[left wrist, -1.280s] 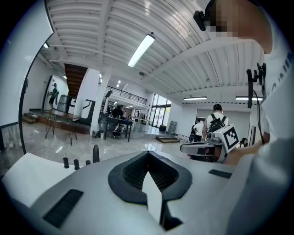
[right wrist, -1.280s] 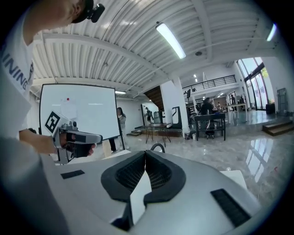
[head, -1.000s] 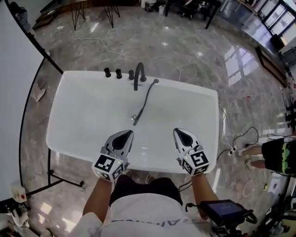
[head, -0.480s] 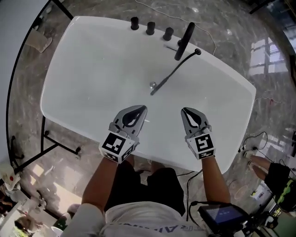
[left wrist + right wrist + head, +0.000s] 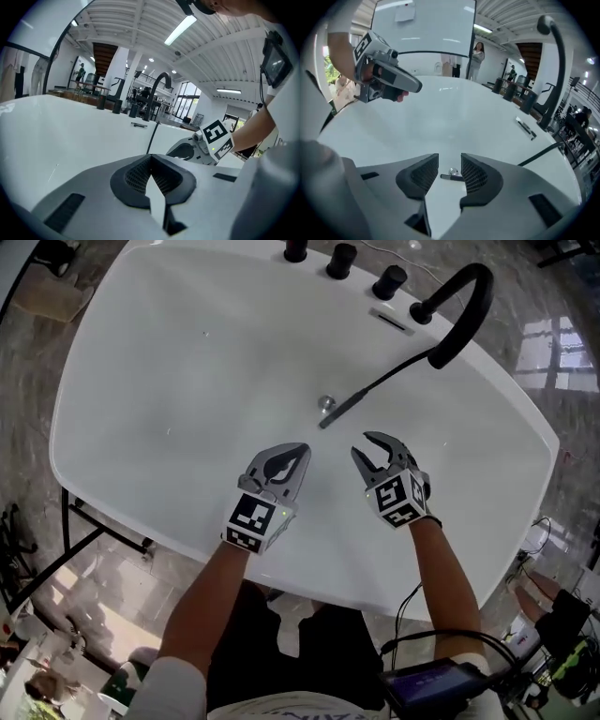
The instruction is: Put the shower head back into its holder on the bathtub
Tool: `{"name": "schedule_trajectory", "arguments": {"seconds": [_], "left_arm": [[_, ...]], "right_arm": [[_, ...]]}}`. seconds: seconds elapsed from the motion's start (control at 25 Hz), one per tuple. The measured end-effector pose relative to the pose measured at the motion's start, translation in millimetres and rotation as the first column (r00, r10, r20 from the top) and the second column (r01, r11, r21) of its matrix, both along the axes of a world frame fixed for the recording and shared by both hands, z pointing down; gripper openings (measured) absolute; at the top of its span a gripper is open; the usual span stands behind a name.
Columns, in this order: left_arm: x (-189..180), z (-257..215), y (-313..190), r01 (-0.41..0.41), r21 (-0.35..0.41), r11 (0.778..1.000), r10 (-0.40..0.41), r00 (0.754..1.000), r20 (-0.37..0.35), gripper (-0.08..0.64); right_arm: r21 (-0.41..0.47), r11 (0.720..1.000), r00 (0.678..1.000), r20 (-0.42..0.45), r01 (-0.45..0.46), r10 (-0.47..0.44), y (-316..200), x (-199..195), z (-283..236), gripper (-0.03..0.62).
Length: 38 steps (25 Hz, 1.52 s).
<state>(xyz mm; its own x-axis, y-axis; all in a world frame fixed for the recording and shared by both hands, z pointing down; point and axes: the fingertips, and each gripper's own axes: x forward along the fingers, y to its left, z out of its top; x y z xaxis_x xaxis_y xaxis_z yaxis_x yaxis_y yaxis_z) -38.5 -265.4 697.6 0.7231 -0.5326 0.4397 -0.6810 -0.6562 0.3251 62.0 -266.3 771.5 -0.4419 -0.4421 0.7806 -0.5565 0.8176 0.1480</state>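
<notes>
The black shower head (image 5: pixel 335 415) lies on the floor of the white bathtub (image 5: pixel 141 381), its tip beside the chrome drain (image 5: pixel 326 404). Its black hose (image 5: pixel 384 385) runs up toward the rim under the curved black faucet (image 5: pixel 469 296). My right gripper (image 5: pixel 367 448) hovers just short of the shower head with its jaws opening. In the right gripper view the shower head (image 5: pixel 449 176) shows in the gap beyond the pads, untouched. My left gripper (image 5: pixel 296 454) hangs beside it, shut and empty. A small dark slot plate (image 5: pixel 392 321) sits on the rim.
Three black knobs (image 5: pixel 341 259) stand along the tub's far rim, left of the faucet. A black metal stand (image 5: pixel 89 521) and marble floor lie outside the tub's near left edge. A person (image 5: pixel 477 52) stands beyond the tub in the right gripper view.
Both grippers have dropped down into the tub toward the shower head. The right gripper's jaws, shut before, now stand apart. The left gripper stays shut.
</notes>
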Motion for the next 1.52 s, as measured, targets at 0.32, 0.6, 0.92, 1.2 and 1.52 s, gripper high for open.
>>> {"name": "schedule_trajectory", "arguments": {"seconds": [0.32,0.6,0.92,1.2,1.52], "left_arm": [[-10,93,-27,0.045,-0.049,0.998,-0.044,0.999,0.029,0.015],[-13,162,-33,0.052,-0.082,0.995,-0.046,0.996,0.081,0.015],[3,205,-24,-0.019,-0.105,0.994,0.028,0.996,0.089,0.015],[10,226,-6,-0.122,-0.117,0.986,0.134,0.986,0.095,0.015],[1,228,-18,-0.091,-0.123,0.988,0.100,0.993,0.064,0.015]], "right_arm": [[-0.032,0.944,0.874,-0.369,0.329,-0.317,-29,17,144,0.194],[-0.123,0.828,0.619,-0.606,0.546,-0.499,-39,25,245,0.216],[-0.209,0.719,0.316,-0.792,0.663,-0.522,-64,28,320,0.216],[-0.259,0.719,0.213,-0.843,0.645,-0.495,-80,43,356,0.216],[-0.309,0.706,0.133,-0.858,0.637,-0.496,-85,45,376,0.170]]}}
